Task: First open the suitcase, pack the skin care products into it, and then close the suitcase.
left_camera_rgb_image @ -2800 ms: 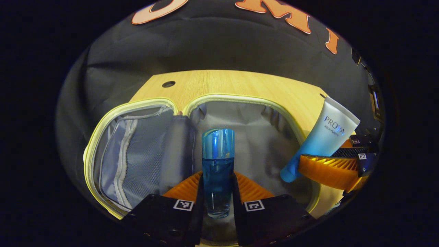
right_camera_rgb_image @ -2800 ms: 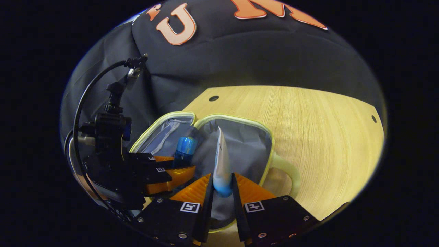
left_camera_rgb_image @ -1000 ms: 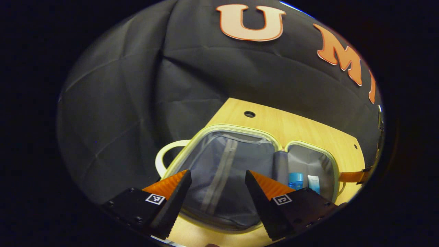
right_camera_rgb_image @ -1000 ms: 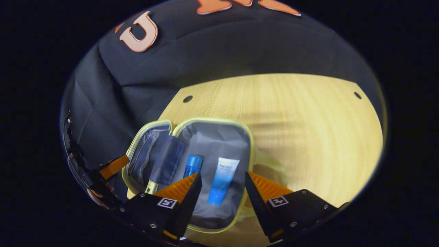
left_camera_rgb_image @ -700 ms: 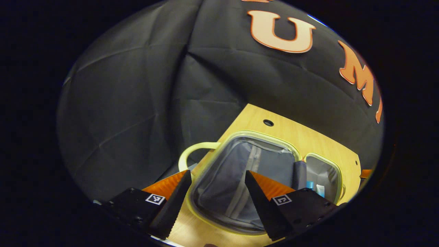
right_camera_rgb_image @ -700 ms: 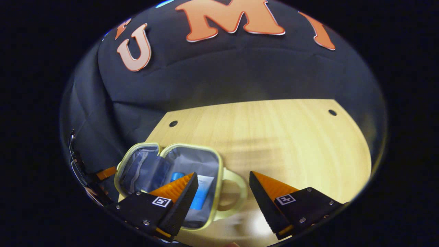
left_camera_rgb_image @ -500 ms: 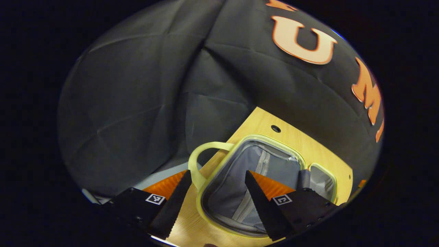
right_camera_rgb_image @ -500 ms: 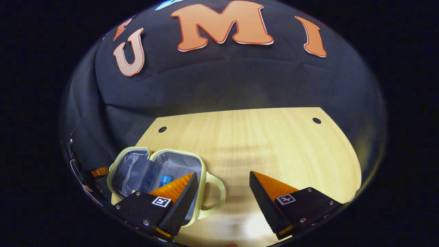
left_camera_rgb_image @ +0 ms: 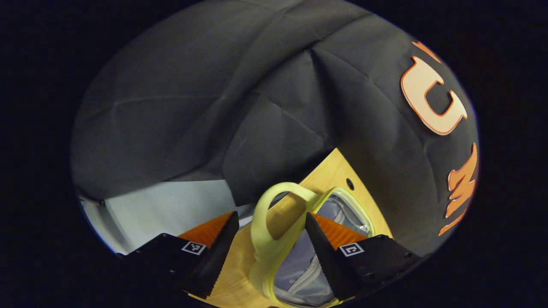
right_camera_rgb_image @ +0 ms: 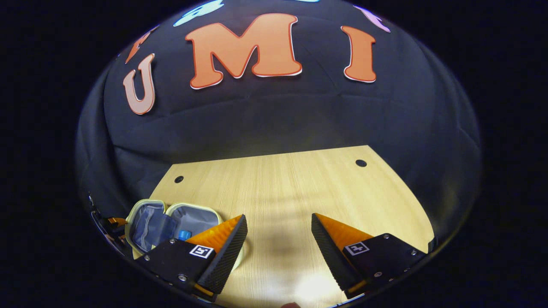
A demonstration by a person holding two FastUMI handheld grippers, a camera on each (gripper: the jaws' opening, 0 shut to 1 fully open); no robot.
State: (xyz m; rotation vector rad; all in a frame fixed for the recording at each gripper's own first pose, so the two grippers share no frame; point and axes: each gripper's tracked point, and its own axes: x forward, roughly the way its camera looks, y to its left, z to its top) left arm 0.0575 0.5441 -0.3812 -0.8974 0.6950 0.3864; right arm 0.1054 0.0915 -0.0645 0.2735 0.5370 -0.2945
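Bottom centre of left gripper view: left gripper (left_camera_rgb_image: 271,223) wide open around suitcase handle (left_camera_rgb_image: 274,222); right gripper (right_camera_rgb_image: 279,226) open, empty.

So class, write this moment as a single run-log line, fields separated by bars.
suitcase: open on table | blue bottle: inside | left gripper: open, handle between fingers | right gripper: open, over bare table

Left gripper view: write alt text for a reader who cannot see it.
The left gripper, its jaws open, straddles the pale yellow handle of the open suitcase, which lies on a wooden table. Grey lining with a zipper shows inside the case; black cloth hangs behind.
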